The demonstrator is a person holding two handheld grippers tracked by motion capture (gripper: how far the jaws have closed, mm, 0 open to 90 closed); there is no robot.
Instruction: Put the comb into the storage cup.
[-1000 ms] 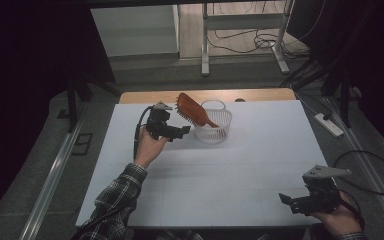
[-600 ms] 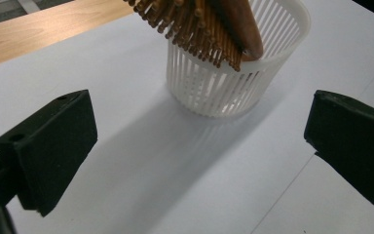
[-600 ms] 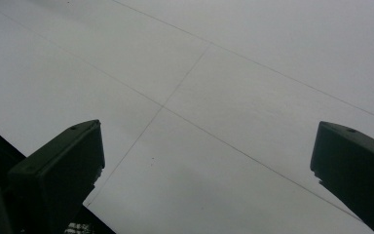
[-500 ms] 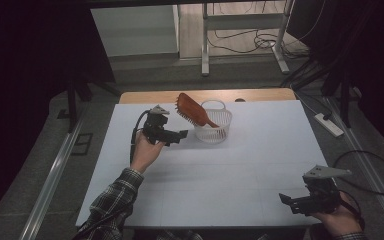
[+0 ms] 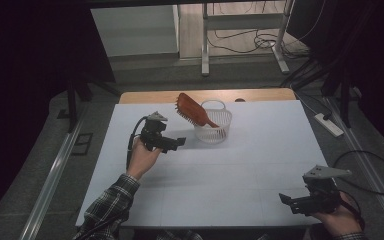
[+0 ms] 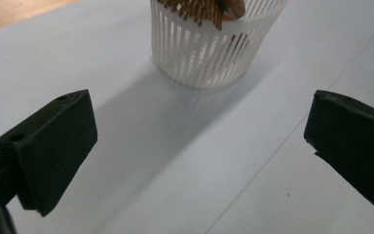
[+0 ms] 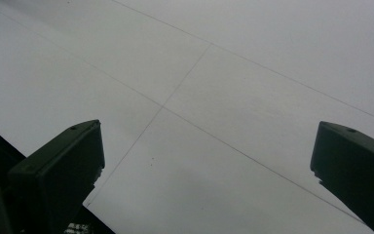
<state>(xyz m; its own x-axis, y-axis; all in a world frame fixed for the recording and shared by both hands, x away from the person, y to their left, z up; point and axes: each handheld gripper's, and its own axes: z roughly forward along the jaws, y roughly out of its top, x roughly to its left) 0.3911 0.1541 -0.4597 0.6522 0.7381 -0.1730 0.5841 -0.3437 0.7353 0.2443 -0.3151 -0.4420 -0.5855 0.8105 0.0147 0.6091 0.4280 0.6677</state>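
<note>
A reddish-brown hairbrush (image 5: 194, 110) leans in a white slatted basket (image 5: 213, 127) at the back middle of the white table; its bristled head sticks out to the upper left. In the left gripper view the basket (image 6: 214, 48) stands just ahead with the brush bristles (image 6: 195, 9) inside. My left gripper (image 5: 179, 142) is open, a short way left of the basket, with nothing between its jaws. My right gripper (image 5: 286, 201) is open near the table's front right corner, over bare table. Both gripper views show the jaws spread wide: left gripper (image 6: 199, 146), right gripper (image 7: 207, 165).
The white table top (image 5: 240, 165) has faint seam lines. A wooden strip (image 5: 260, 94) runs along its far edge. A power strip (image 5: 329, 125) and cables lie on the floor at the right. Metal frame legs (image 5: 205, 40) stand behind the table.
My left gripper has drawn back from the basket toward the near left, leaving the hairbrush resting in the basket. The right gripper has stayed put.
</note>
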